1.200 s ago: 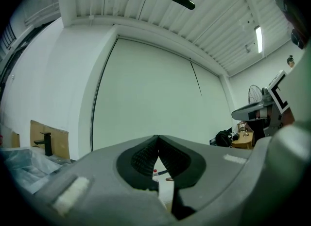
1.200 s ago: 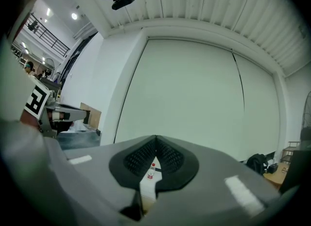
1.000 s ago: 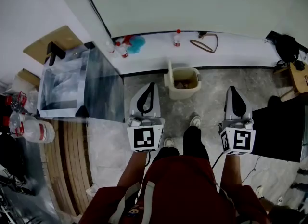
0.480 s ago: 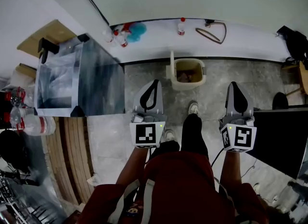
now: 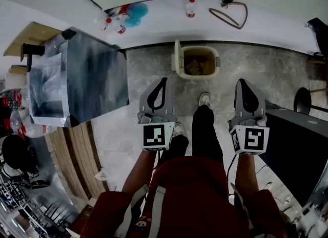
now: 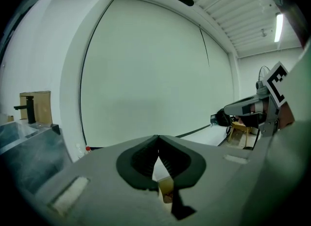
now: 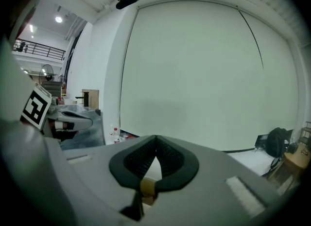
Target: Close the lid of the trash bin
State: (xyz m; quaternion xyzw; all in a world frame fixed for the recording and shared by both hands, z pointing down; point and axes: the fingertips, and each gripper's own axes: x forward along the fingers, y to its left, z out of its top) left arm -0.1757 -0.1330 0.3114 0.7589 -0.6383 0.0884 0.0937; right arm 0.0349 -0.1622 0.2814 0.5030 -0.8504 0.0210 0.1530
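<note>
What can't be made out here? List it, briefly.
- Trash bin contents: head view, too small and dark to name.
- Lid: head view, seen edge-on, hinge not visible.
- Bin in both gripper views: mostly hidden behind the shut jaws.

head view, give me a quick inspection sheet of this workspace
surface: grey stone floor, white ledge by the wall
job's things: trash bin on the floor, lid upright at its left, open
clutter: bottles on the ledge
tools: left tool and right tool both shut, empty, apart from the bin
cables: looped cable on the ledge
surroundings: glass case at left, black bag at far right
</note>
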